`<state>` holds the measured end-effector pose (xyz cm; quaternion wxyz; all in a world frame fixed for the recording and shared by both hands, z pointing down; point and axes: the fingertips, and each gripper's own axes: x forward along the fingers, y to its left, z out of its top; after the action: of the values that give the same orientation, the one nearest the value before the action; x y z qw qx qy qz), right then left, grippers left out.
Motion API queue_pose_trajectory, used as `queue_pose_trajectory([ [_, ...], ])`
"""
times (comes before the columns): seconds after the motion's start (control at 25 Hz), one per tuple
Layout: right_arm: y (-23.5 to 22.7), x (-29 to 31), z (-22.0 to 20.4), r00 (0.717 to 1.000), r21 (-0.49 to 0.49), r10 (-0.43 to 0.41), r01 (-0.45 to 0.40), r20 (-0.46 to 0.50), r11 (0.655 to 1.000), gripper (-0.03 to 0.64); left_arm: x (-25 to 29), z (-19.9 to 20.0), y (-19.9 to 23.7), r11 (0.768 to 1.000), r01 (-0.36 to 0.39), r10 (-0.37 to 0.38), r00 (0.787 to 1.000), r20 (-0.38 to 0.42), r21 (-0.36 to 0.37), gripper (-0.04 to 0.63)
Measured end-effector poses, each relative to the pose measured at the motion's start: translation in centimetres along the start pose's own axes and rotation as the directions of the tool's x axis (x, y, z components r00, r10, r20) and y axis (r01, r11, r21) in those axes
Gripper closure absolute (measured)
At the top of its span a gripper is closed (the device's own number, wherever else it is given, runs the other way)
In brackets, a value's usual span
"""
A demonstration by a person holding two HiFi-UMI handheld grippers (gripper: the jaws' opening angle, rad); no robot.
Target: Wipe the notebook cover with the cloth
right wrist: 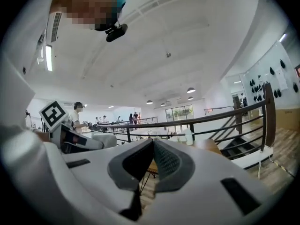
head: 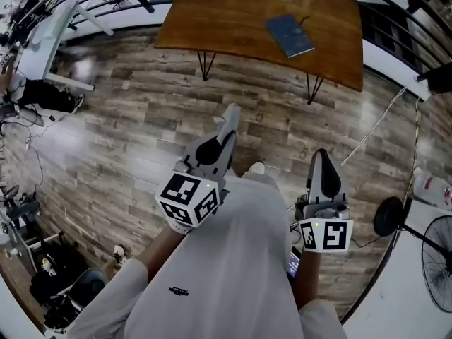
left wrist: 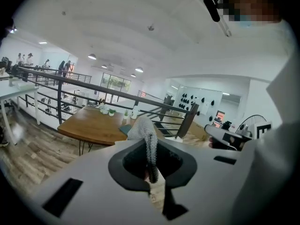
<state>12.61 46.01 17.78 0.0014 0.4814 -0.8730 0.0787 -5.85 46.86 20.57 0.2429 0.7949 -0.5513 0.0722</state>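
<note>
Our head view shows the notebook [head: 290, 35] on the tabletop [head: 212, 27], top of frame. Only the left gripper view shows the left gripper [left wrist: 151, 158] with its jaws pinching the cloth [left wrist: 142, 128]. The right gripper [right wrist: 153, 149] has its jaws together, empty.

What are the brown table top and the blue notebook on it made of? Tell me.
Brown table top: apparently wood, smooth matte finish with faint streaky grain; veneer or laminate is possible. Blue notebook: the cover looks plain and matte, card or leatherette; too small to tell.
</note>
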Motion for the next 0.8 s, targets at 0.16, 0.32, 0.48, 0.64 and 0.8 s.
queue_pose_trajectory([
  [0.16,-0.8,0.0,-0.4,1.000,0.006,0.007,-0.007,0.006,1.000,0.624,-0.6,-0.3,-0.4,1.000,-0.019,0.019,1.000,-0.004,-0.006,0.566],
  [0.32,-0.9,0.6,-0.5,1.000,-0.011,0.022,-0.022,-0.012,1.000,0.624,0.0,-0.3,-0.4,0.999,-0.028,0.028,1.000,-0.004,-0.033,0.566],
  [0.48,-1.0,1.0,-1.1,0.999,-0.020,0.009,-0.009,-0.033,1.000,0.624,1.5,-0.1,-0.6,1.000,-0.004,0.004,1.000,-0.012,-0.025,0.566],
  [0.64,-2.5,2.2,-1.3,0.999,-0.031,-0.010,0.008,-0.052,0.999,0.624,4.2,1.1,-0.7,0.999,0.024,-0.024,1.000,-0.004,-0.025,0.566],
  [0.8,-4.4,4.9,-1.0,0.998,-0.043,-0.020,0.017,-0.059,0.999,0.624,7.8,2.6,-0.2,0.998,0.051,-0.051,0.999,0.000,-0.030,0.566],
])
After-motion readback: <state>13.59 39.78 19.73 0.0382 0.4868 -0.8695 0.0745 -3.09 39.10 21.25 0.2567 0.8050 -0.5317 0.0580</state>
